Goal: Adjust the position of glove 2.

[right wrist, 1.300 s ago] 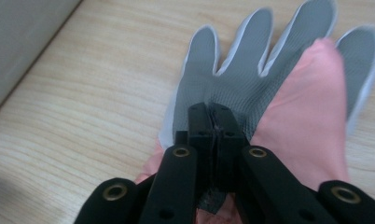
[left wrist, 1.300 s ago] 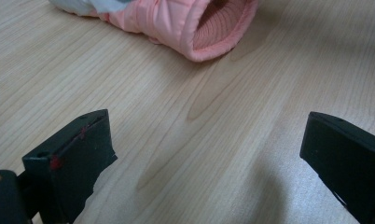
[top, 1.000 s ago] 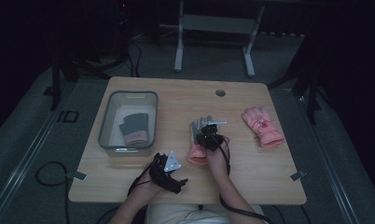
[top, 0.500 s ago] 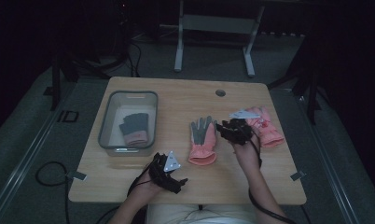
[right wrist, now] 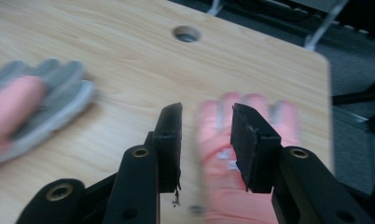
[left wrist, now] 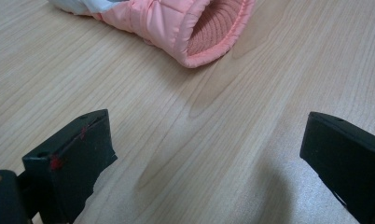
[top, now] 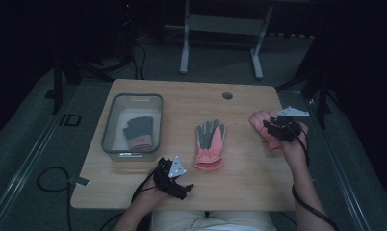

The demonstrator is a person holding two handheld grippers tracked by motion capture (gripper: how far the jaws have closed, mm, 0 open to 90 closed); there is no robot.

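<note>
Desk (top: 239,173), pale wood, with a round cable hole (top: 227,96) near its far edge; landmark for all entries: the clear bin (top: 115,126) at the desk's left side.

Bin contents: one dark glove with a pink cuff (top: 138,133).

Glove, grey palm and pink cuff (top: 210,144): flat on the desk to the right of the bin, cuff toward the person, well apart from the bin wall.

Glove, pink (top: 262,122): farther right of the bin, near the desk's right edge, fingers toward the far side.

Right tongs (top: 278,129): over the pink glove; jaws part-way apart and lately widening, nothing clamped; in the right gripper view the glove lies blurred beyond the gap.

Left tongs (top: 182,185): near the front edge, below and right of the bin; jaws wide apart over bare wood, empty.
</note>
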